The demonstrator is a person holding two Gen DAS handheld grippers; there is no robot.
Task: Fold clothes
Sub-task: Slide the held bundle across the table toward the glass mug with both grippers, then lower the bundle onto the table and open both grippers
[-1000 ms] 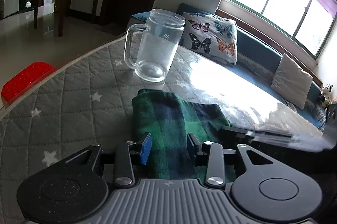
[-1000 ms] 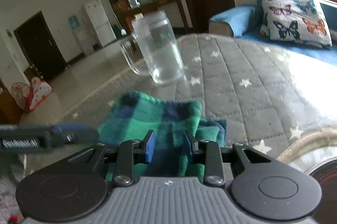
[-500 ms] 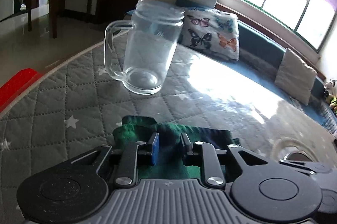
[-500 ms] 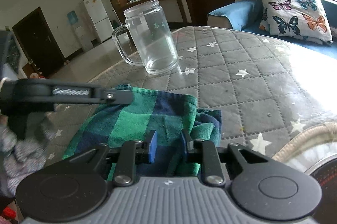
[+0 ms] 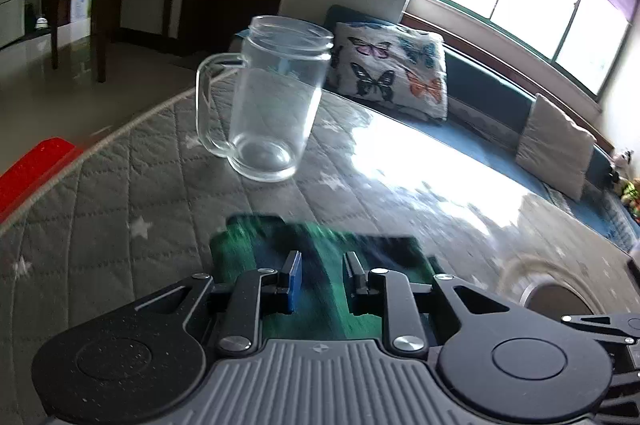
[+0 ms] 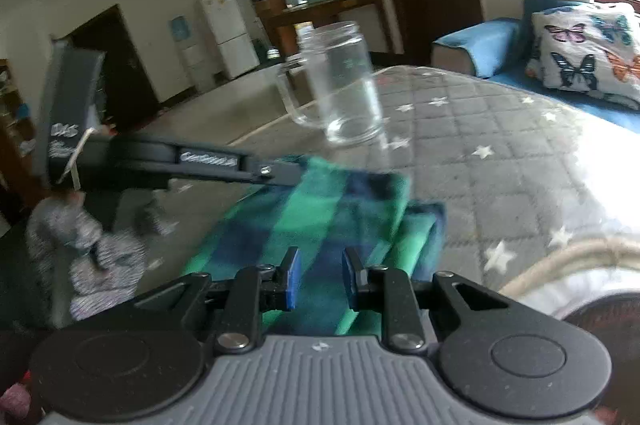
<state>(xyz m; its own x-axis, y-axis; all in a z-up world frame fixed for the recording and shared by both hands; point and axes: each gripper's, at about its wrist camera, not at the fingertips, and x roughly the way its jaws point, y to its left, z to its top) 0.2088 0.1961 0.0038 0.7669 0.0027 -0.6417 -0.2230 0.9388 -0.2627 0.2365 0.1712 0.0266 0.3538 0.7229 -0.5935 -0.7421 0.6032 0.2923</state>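
Observation:
A green and navy plaid cloth (image 5: 320,257) lies folded on the grey quilted table. My left gripper (image 5: 321,275) is over its near part, fingers a little apart with cloth between them; whether they pinch it is unclear. In the right wrist view the same cloth (image 6: 332,209) lies flat with a folded edge at right. My right gripper (image 6: 318,277) is over its near edge, fingers likewise a little apart. The left gripper's body (image 6: 180,165) reaches in from the left over the cloth's far corner.
A clear glass mug (image 5: 268,105) stands just beyond the cloth, also in the right wrist view (image 6: 340,93). A round woven coaster (image 5: 548,285) lies at the right. A red object (image 5: 32,169) sits off the table's left edge. A sofa with cushions (image 5: 392,73) is behind.
Both grippers' fingers have spread slightly since half a second ago. The left gripper has shifted over the cloth, and the views are blurred by motion.

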